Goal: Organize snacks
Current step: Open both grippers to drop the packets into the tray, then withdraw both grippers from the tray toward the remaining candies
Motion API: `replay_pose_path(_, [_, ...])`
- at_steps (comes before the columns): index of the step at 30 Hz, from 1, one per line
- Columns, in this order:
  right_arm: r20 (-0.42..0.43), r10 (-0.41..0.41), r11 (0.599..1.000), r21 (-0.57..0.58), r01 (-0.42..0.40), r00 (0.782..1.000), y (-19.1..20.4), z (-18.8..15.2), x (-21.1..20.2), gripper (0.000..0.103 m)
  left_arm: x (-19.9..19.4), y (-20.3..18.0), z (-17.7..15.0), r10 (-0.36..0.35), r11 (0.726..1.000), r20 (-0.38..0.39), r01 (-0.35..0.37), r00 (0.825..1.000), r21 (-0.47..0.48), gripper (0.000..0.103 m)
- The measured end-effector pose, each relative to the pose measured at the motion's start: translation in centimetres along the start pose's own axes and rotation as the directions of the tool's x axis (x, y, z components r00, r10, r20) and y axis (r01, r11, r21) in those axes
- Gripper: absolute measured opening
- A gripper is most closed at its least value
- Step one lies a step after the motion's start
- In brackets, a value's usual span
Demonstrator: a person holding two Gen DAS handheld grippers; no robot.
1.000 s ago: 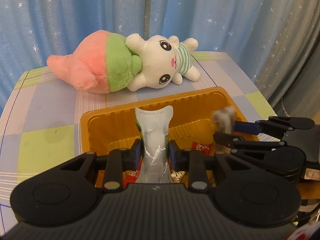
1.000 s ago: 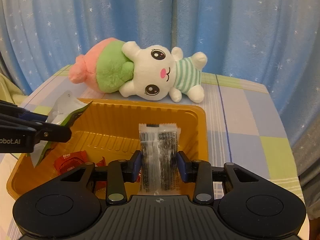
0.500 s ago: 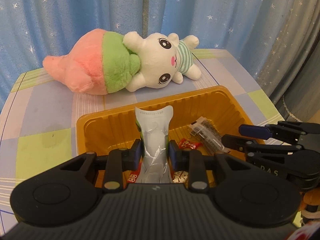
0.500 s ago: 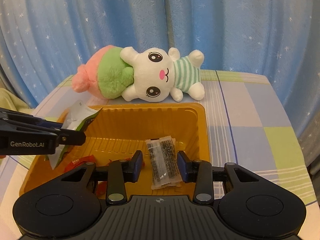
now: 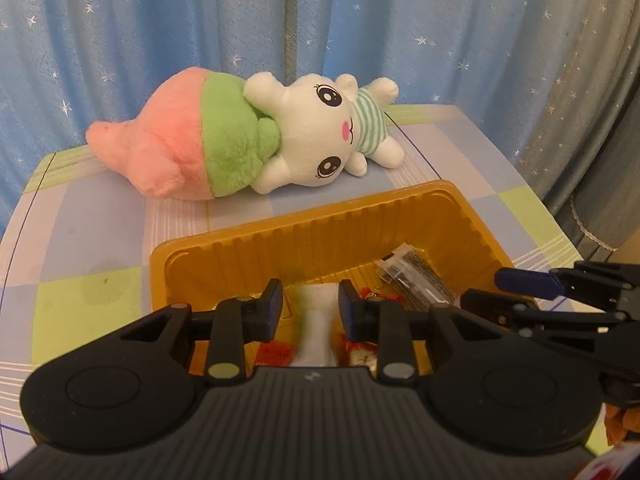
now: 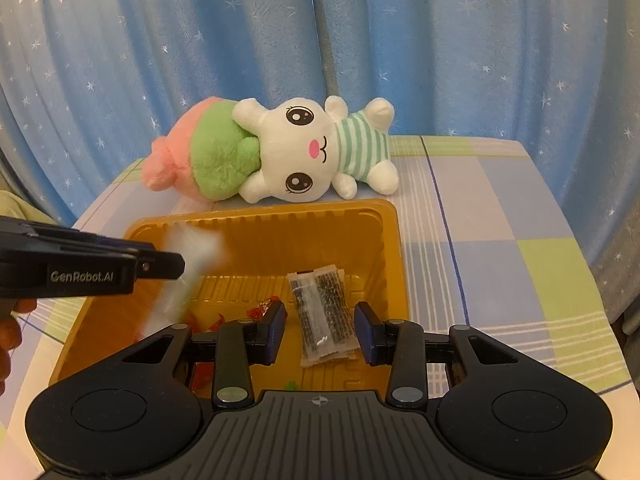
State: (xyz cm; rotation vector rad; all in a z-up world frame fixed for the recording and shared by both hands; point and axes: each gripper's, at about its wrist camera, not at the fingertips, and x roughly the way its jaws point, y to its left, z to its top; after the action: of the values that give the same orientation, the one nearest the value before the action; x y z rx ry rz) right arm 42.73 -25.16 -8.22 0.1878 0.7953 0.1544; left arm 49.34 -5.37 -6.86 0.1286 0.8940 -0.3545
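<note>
A golden plastic tray (image 5: 320, 222) (image 6: 260, 210) sits on the table below both grippers. My left gripper (image 5: 311, 304) (image 6: 168, 258) hangs over the tray's left part. A white snack packet (image 5: 316, 320) (image 6: 188, 264) shows blurred and low between its jaws, with a gap beside it. My right gripper (image 6: 322, 330) (image 5: 492, 292) stands open over the tray's right part. A clear packet of dark strips (image 6: 322, 316) (image 5: 416, 280) lies flat on the tray floor beyond its fingertips, untouched. Red wrappers (image 5: 276, 350) (image 6: 264, 308) lie in the tray.
A pink, green and white plush toy (image 5: 260, 140) (image 6: 280, 152) lies behind the tray. The table wears a checked cloth (image 5: 80, 240) (image 6: 500, 240), with blue starred curtains close behind. Part of a hand (image 6: 6, 332) shows at the left edge.
The right gripper let go of the dark packet, which dropped into the tray and lies flat. The white packet has slipped down between the left jaws and is now blurred.
</note>
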Motion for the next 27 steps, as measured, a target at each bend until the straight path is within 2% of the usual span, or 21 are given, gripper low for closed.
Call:
replay_pose_path(6, [0.011,0.011,1.000,0.024,-0.011,1.000,0.2,-0.8,-1.3,0.042,-1.5,0.7,-0.8,-0.008,1.000,0.003,0.008,1.000,-0.028,0.027])
replay_pose_path(8, [0.021,0.011,0.999,0.034,-0.012,1.000,0.3,-1.2,-1.9,0.059,-2.3,0.8,-1.3,-0.010,0.999,0.006,0.010,1.000,-0.035,0.027])
replay_pose_path(10, [0.044,0.013,0.999,0.036,-0.015,0.999,0.3,-1.6,-2.8,0.062,-3.2,1.0,-1.8,-0.014,0.999,0.009,0.014,1.000,-0.048,0.027])
replay_pose_path(19, [0.073,0.043,0.997,0.065,-0.048,0.996,0.1,-3.0,-6.7,0.066,-7.8,1.7,-4.9,-0.023,0.991,0.020,0.025,1.000,-0.132,0.027])
replay_pose_path(27, [0.060,0.036,0.998,0.058,-0.040,0.998,0.3,-5.1,-9.7,0.068,-11.0,1.1,-8.2,-0.004,0.985,0.009,0.005,1.000,-0.174,0.028])
